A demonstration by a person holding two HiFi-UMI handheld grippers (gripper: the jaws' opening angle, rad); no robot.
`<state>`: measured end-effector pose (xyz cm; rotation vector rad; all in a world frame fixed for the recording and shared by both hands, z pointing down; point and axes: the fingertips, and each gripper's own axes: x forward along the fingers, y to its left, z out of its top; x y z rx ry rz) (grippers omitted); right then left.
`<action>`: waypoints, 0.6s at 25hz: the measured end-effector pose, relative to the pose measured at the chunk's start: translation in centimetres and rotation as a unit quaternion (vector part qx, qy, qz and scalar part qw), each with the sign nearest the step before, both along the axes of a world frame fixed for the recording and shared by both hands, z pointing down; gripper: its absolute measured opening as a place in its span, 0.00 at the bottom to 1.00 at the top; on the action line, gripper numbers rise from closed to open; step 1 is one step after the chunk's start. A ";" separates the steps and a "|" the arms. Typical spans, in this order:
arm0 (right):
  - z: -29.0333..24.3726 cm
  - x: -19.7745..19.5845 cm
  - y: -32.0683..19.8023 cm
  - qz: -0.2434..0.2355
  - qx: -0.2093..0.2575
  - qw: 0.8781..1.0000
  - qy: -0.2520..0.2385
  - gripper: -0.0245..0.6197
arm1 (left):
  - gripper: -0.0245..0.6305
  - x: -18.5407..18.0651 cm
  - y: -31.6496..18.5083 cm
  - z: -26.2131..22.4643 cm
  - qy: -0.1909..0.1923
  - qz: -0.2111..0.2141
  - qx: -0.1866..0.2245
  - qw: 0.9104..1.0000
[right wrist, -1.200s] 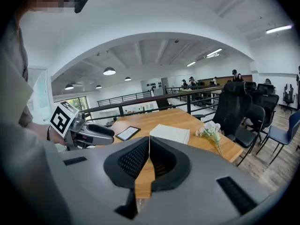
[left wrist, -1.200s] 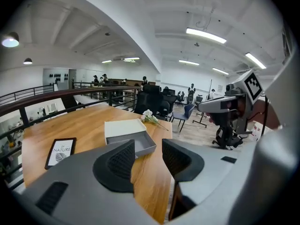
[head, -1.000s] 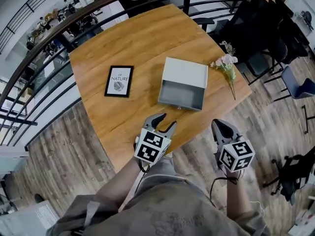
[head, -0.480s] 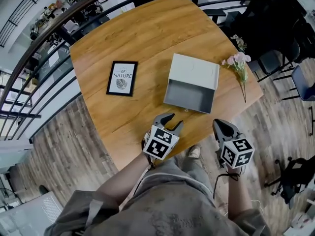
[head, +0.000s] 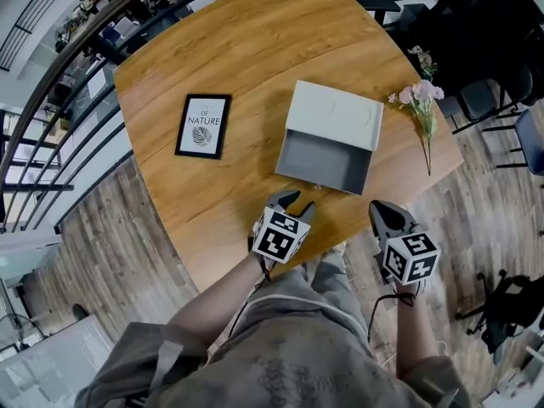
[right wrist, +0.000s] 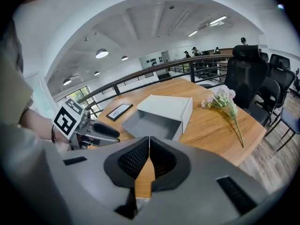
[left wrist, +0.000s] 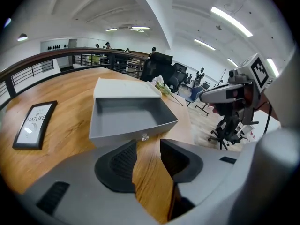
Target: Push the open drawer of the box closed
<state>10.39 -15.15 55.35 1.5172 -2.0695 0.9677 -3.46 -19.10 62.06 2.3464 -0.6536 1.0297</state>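
A grey box (head: 334,116) lies on the round wooden table (head: 238,49). Its drawer (head: 324,161) is pulled out toward me and is empty, with a small knob (left wrist: 144,137) on its front. My left gripper (head: 294,202) hovers over the table's near edge, just short of the drawer front. Its jaws are open with nothing between them, and the knob shows beyond the gap in the left gripper view (left wrist: 148,148). My right gripper (head: 382,214) hangs off the table's edge to the right, jaws shut and empty (right wrist: 149,140).
A black-framed print (head: 202,125) lies left of the box. A sprig of pink flowers (head: 422,102) lies right of it, near the table's edge. A dark railing (head: 51,100) curves behind the table, office chairs (head: 476,24) stand at right, and wood flooring lies below.
My left gripper has moved forward, closer to the drawer front, and its jaws have narrowed a little. The right gripper has stayed roughly in place.
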 end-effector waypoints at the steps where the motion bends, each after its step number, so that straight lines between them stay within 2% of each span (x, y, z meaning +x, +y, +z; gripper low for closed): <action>1: 0.2 0.5 -0.2 -0.002 -0.002 1.000 0.001 0.09 | 0.30 0.3 -0.2 0.6 -0.003 -0.003 -0.004 1.000; 11: 2.1 4.0 -1.9 -0.026 -0.017 1.000 0.001 0.09 | 0.30 3.0 -0.7 4.9 -0.027 -0.016 -0.043 0.999; 15: 2.9 4.2 -2.4 -0.035 -0.026 0.999 -0.008 0.09 | 0.31 3.1 -1.5 6.2 -0.055 -0.042 -0.047 0.997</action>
